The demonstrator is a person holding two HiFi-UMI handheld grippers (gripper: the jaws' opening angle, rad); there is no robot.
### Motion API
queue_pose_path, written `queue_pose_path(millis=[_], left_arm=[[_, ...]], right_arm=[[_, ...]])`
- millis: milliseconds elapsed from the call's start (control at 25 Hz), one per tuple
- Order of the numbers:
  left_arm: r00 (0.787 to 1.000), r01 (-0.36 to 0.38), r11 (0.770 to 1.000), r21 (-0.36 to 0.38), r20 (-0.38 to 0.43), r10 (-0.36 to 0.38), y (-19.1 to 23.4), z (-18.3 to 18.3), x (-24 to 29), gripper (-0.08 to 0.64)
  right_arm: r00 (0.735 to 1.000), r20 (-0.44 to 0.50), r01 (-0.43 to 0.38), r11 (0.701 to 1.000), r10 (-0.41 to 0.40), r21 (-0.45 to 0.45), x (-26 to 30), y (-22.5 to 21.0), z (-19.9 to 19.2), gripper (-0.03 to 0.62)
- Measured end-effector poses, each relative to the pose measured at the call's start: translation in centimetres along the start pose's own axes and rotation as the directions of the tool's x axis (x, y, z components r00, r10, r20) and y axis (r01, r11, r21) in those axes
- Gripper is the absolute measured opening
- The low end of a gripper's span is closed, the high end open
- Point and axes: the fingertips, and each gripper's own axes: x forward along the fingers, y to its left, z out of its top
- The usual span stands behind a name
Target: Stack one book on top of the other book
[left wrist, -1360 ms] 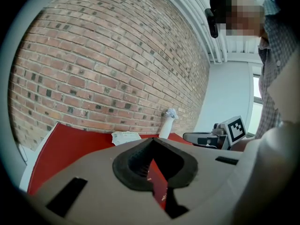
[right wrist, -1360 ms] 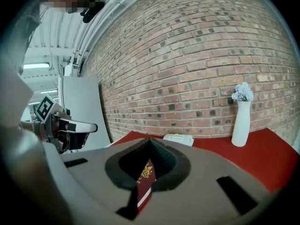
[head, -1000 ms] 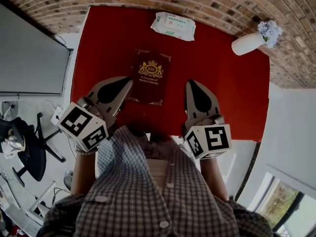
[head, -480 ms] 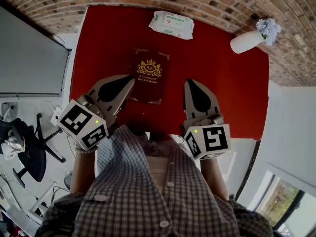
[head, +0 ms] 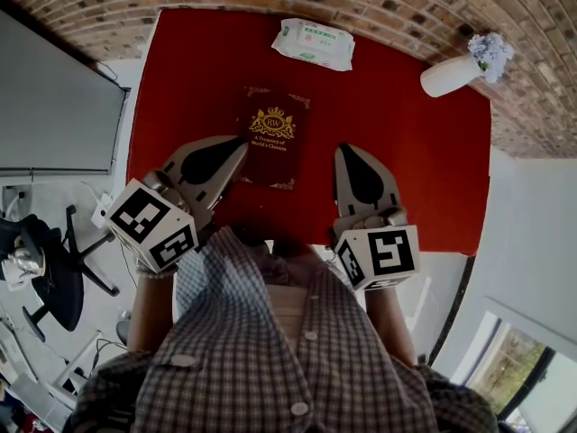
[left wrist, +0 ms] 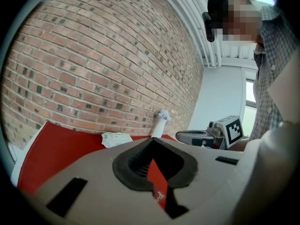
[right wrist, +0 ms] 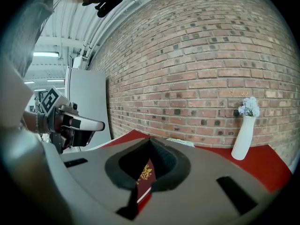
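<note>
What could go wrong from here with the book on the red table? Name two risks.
1. The left gripper is poised, jaws together, at the near left corner of the book; a nudge might slide or skew it.
2. The vase is tall and narrow and stands at the far right corner of the table; a wide swing of the right gripper could tip it off.
</note>
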Motion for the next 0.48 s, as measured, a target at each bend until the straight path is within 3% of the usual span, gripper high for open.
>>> queue_pose_path(millis=[480], left_arm=[[1.0,0.006,1.0,-0.002,-0.008,-0.006,-0.38,-0.27,0.25,0.008]], right_arm=[[1.0,-0.015,-0.001,1.0,0.001,-0.017,-0.4,-0.01,-0.42,0.006]])
